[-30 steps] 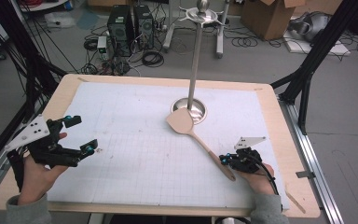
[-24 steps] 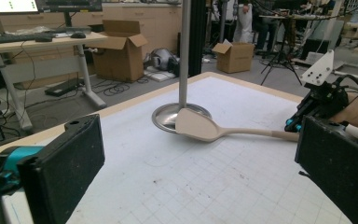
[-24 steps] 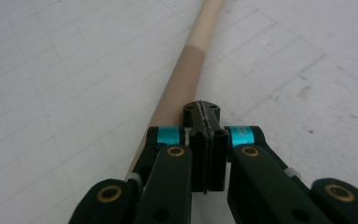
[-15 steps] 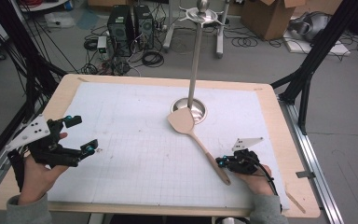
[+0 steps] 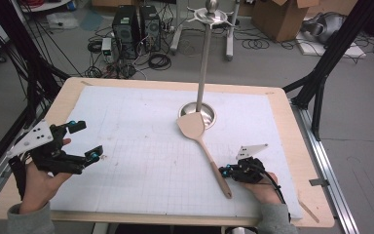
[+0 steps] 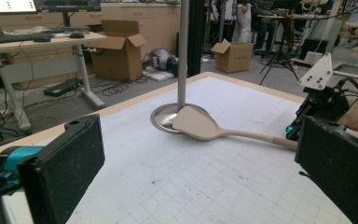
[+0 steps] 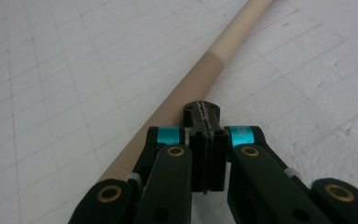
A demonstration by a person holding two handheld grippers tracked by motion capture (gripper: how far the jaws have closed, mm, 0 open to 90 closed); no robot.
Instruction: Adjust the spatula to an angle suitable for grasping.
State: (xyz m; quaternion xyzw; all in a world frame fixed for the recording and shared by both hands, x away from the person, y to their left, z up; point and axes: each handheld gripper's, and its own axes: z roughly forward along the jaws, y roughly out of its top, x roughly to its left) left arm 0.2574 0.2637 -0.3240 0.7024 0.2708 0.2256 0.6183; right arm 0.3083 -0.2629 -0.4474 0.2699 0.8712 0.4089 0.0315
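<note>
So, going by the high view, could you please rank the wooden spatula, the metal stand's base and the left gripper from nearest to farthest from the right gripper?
1. Wooden spatula: its handle lies right at the shut tips of the right gripper, at the table's near right.
2. Metal stand's base: up the table, under the spatula's blade.
3. Left gripper: across the mat at the left edge, jaws open.

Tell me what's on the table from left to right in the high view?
Left gripper → wooden spatula → right gripper
</note>
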